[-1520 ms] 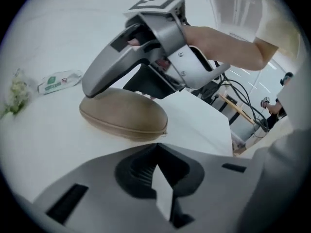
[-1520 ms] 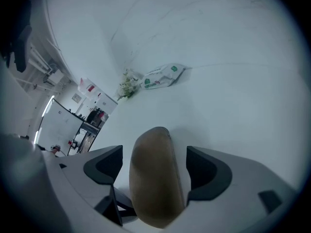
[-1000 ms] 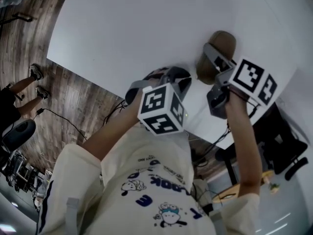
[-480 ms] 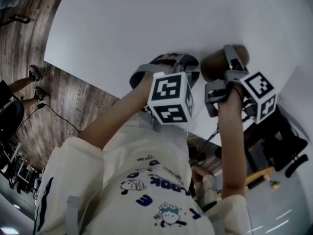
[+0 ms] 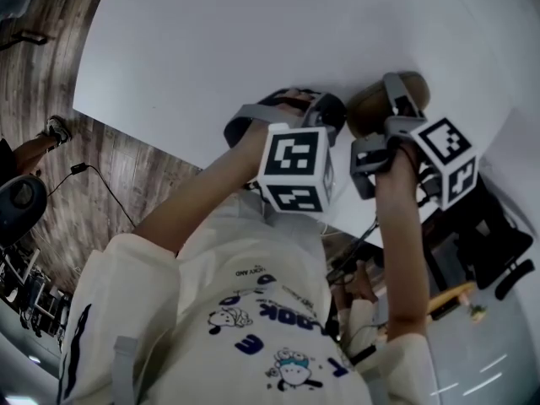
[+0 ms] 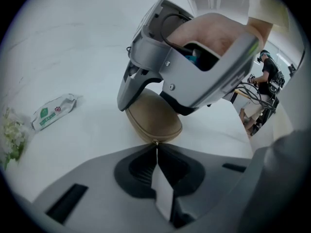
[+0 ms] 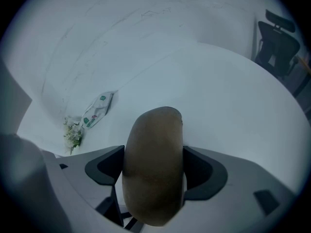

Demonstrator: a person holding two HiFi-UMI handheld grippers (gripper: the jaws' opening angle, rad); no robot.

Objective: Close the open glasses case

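A tan oval glasses case (image 5: 369, 110) lies on the white table (image 5: 253, 40) near its front edge. My right gripper (image 5: 390, 106) is shut on the case (image 7: 154, 178), one jaw against each long side. In the left gripper view the case (image 6: 153, 118) lies just ahead, partly under the right gripper's grey body (image 6: 194, 67). My left gripper (image 6: 156, 147) has its jaws closing, nearly together, with the small zipper pull (image 6: 156, 142) at the case's near end pinched at their tips. In the head view the left gripper (image 5: 316, 112) sits just left of the case.
A white and green wipes packet (image 6: 53, 110) and a small sprig of flowers (image 6: 12, 137) lie far off on the table. The table's front edge is close by, with wooden floor (image 5: 51, 74) below. A black office chair (image 7: 277, 38) and a person (image 6: 267, 72) are beyond the table.
Since a second ago both grippers have shifted farther onto the table and rolled, and the case has turned with the right one. Over the last half second little has moved.
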